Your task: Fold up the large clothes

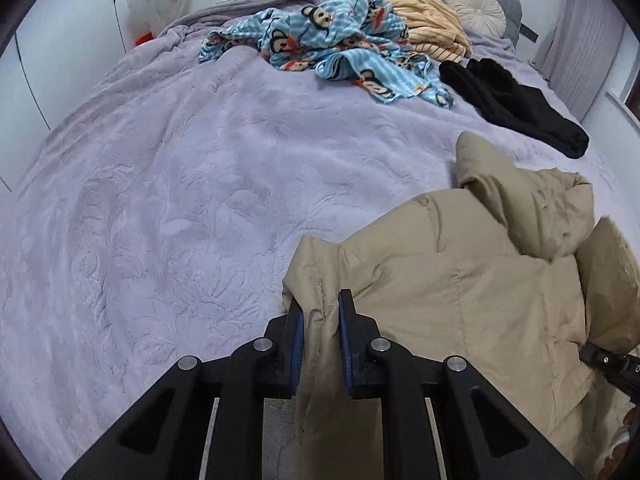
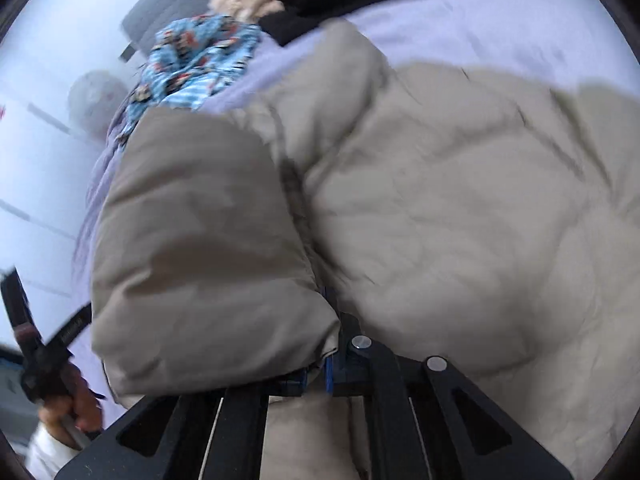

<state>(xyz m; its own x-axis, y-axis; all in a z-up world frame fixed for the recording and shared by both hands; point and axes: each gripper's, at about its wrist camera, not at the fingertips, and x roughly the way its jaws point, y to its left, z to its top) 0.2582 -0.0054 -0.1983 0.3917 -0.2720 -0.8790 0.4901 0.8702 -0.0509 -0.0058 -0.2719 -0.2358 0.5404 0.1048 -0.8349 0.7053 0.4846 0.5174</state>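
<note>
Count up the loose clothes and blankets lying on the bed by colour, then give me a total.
Beige: 1, the puffer jacket
Black: 1, the black garment
Blue patterned: 1, the monkey-print fabric
Yellow striped: 1, the striped fabric
Total: 4

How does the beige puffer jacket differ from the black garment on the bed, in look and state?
The beige puffer jacket is thick, quilted and puffy; the black garment looks thin and lies flat. The jacket sits at the near edge of the bed, the black garment farther back, beside the blue cartoon-print blanket. The left gripper pinches a fold of the jacket; nothing touches the black garment. Both rest on the lilac bedspread.
</note>
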